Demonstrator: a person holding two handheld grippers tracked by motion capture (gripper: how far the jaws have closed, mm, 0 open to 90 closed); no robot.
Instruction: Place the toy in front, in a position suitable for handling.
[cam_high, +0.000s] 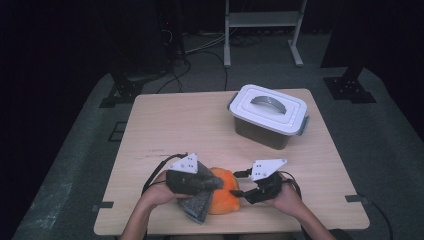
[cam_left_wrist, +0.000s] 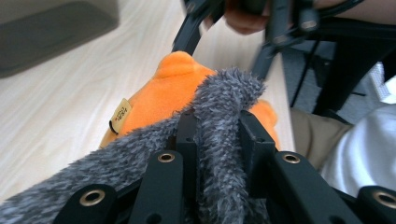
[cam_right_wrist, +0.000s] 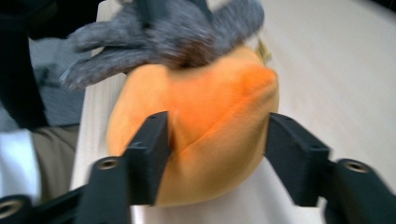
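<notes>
High view: soft orange plush toy (cam_high: 225, 196) low in the frame, just below centre, on the pale wooden table (cam_high: 200, 125), near the bottom edge. Fuzzy grey fabric piece (cam_high: 199, 200) draped over the toy's left side. Left gripper (cam_high: 200, 181) on the left of the toy, right gripper (cam_high: 245, 192) on its right, both touching or nearly touching it, neither clearly nearer. White lidded plastic box with grey handle (cam_high: 269, 114) well apart, toward the upper right.

Left gripper view: jaws pressed together on a fold of the grey fabric (cam_left_wrist: 224, 140), which rises between them at centre bottom. Orange toy (cam_left_wrist: 159, 100) directly ahead of the jaws, just beyond the pinch, with a small tan label on its left flank. Right gripper (cam_left_wrist: 233, 46) blurred at the top.

Right gripper view: jaws spread wide, one on each side of the orange toy (cam_right_wrist: 205, 126), which sits squarely between them and bulges past both. Left fingertip (cam_right_wrist: 152, 140) seemingly against the plush, the right one probably just clear; blur makes contact hard to judge. Toy's long axis roughly across the gap, so a squeeze would likely catch it by its width. Grey fabric (cam_right_wrist: 159, 32) on the far top of the toy, upper left of the frame.
</notes>
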